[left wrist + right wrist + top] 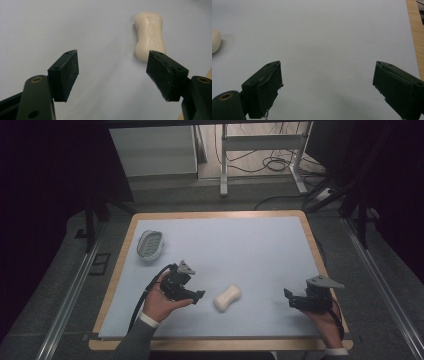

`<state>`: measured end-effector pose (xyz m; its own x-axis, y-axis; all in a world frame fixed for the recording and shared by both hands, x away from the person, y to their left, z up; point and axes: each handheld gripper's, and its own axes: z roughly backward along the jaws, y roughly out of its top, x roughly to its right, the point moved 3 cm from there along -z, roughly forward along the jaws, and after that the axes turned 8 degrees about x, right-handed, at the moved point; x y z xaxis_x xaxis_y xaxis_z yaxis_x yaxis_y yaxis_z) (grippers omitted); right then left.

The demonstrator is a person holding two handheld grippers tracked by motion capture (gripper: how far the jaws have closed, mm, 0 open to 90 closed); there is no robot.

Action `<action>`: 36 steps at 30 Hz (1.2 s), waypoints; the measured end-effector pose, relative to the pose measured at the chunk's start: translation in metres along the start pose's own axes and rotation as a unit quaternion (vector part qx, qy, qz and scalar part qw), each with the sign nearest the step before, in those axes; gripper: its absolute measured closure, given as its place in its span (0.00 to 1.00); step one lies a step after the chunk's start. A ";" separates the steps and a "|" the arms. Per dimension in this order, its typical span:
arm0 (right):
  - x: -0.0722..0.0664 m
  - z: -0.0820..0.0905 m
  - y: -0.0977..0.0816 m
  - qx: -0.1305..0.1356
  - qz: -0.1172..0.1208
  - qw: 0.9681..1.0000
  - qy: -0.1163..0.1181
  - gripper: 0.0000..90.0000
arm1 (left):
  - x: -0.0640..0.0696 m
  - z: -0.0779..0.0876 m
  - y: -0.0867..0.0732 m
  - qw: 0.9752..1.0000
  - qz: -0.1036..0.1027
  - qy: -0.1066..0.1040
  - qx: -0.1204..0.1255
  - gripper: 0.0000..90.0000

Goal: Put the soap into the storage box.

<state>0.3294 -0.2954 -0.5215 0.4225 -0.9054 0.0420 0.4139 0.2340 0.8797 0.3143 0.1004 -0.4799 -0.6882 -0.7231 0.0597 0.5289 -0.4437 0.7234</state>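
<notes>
A cream bar of soap (227, 297) with a pinched waist lies on the pale blue mat (240, 250) near the front middle. My left gripper (199, 296) is just left of it, jaws wide open and empty. In the left gripper view the soap (149, 35) lies ahead, a little beyond the right jaw, with the gripper (113, 75) open. My right gripper (289, 299) rests open at the mat's front right, pointing left toward the soap. In the right gripper view (327, 87) an edge of the soap (215, 40) shows at far left.
A white oval soap dish (150, 244) with a ribbed inside sits at the mat's back left. The mat lies on a wooden board (310, 227). Beyond the table are a metal frame (260, 142) and cables on the floor.
</notes>
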 end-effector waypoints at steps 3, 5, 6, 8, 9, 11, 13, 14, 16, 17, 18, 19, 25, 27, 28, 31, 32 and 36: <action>0.000 -0.001 -0.001 -0.001 0.000 1.000 0.000 0.10 | 0.003 -0.004 0.003 1.000 -0.005 -0.003 -0.005 0.29; 0.000 -0.001 -0.001 -0.002 0.001 1.000 0.000 0.10 | 0.004 -0.007 0.004 1.000 -0.006 -0.004 -0.007 0.29; 0.001 -0.001 -0.001 -0.002 0.000 1.000 0.000 0.10 | 0.005 -0.008 0.004 1.000 -0.007 -0.005 -0.008 0.29; 0.001 -0.001 -0.001 -0.002 0.000 1.000 0.000 0.10 | 0.006 -0.010 0.005 1.000 -0.008 -0.007 -0.010 0.29; 0.001 -0.001 -0.001 -0.001 0.000 1.000 0.000 0.10 | 0.007 -0.012 0.006 1.000 -0.008 -0.007 -0.011 0.29; 0.000 -0.001 -0.001 -0.001 0.002 1.000 0.000 0.10 | 0.009 -0.014 0.006 1.000 -0.010 -0.010 -0.013 0.28; 0.000 -0.001 -0.001 -0.002 0.003 1.000 0.000 0.10 | 0.011 -0.017 0.008 1.000 -0.010 -0.012 -0.015 0.28; 0.000 -0.001 -0.001 -0.002 0.003 1.000 0.000 0.10 | 0.012 -0.019 0.008 1.000 -0.012 -0.013 -0.016 0.28; 0.000 -0.002 -0.001 -0.003 0.003 1.000 0.000 0.10 | 0.015 -0.023 0.010 1.000 -0.011 -0.019 -0.019 0.28; 0.000 -0.002 -0.002 -0.002 0.003 1.000 -0.001 0.10 | 0.016 -0.024 0.010 0.999 -0.012 -0.021 -0.020 0.28; 0.000 -0.002 -0.002 -0.004 0.003 1.000 -0.001 0.10 | 0.017 -0.026 0.011 0.999 -0.015 -0.022 -0.023 0.28; 0.000 -0.002 -0.002 -0.004 0.003 1.000 -0.002 0.10 | 0.018 -0.028 0.011 0.999 -0.015 -0.023 -0.023 0.28; 0.001 -0.002 -0.003 -0.004 0.004 1.000 -0.001 0.10 | 0.025 -0.038 0.015 0.999 -0.020 -0.031 -0.033 0.28; 0.001 -0.002 -0.003 -0.005 0.004 1.000 -0.001 0.10 | 0.028 -0.041 0.016 0.999 -0.022 -0.033 -0.036 0.28; 0.001 -0.002 -0.003 -0.005 0.005 1.000 -0.001 0.10 | 0.031 -0.045 0.017 0.998 -0.024 -0.035 -0.039 0.28; 0.001 -0.002 -0.004 -0.005 0.005 1.000 -0.001 0.10 | 0.033 -0.049 0.019 0.998 -0.026 -0.038 -0.041 0.28; 0.001 -0.003 -0.004 -0.006 0.005 1.000 -0.001 0.10 | 0.034 -0.051 0.019 0.998 -0.027 -0.038 -0.045 0.28; 0.001 -0.003 -0.004 -0.007 0.005 1.000 -0.002 0.10 | 0.039 -0.058 0.022 0.997 -0.032 -0.043 -0.051 0.28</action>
<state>0.3304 -0.2967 -0.5261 0.4236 -0.9044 0.0521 0.4208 0.2474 0.8728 0.3279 0.0320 -0.5011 -0.7596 -0.6458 0.0777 0.5278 -0.5422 0.6537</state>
